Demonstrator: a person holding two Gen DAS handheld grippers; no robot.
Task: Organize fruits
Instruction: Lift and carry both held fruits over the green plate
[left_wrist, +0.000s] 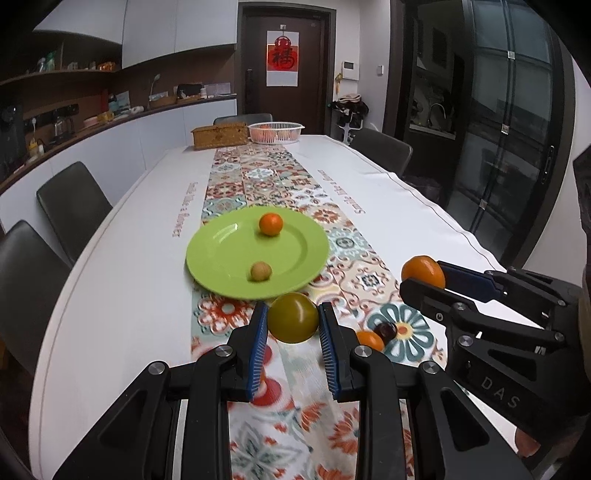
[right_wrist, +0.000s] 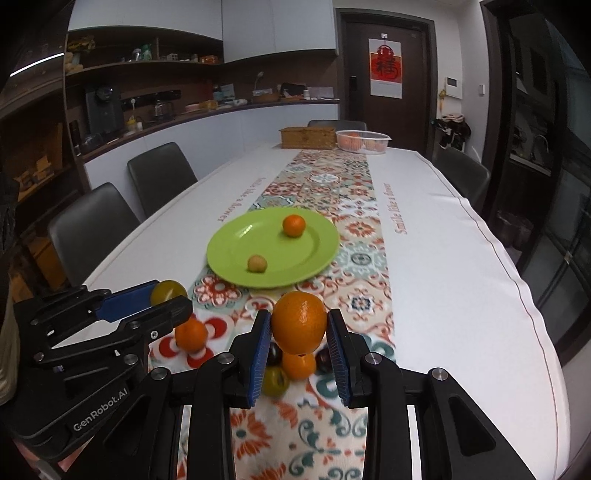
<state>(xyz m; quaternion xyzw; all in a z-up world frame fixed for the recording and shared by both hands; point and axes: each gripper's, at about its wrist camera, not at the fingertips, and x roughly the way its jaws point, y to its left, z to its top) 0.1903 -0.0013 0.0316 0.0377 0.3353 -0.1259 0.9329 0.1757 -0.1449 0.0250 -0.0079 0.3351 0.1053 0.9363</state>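
Observation:
My left gripper (left_wrist: 293, 321) is shut on an olive-green round fruit (left_wrist: 293, 317) and holds it above the table runner, just short of the green plate (left_wrist: 221, 254). My right gripper (right_wrist: 298, 328) is shut on a large orange (right_wrist: 299, 322), also lifted. The plate (right_wrist: 236, 254) holds a small orange (right_wrist: 294, 225) and a small tan fruit (right_wrist: 257, 263). Each gripper shows in the other's view: the right one (left_wrist: 424, 277) and the left one (right_wrist: 168, 295). Loose fruit lies under the right gripper: small oranges (right_wrist: 191, 335), dark plums (right_wrist: 274, 353) and a green fruit (right_wrist: 275, 382).
A long table with a white cloth and patterned runner (right_wrist: 332, 192). At its far end stand a wicker box (right_wrist: 307, 137) and a white basket of oranges (right_wrist: 362, 141). Dark chairs (right_wrist: 92, 221) line both sides. A counter with shelves runs along the left wall.

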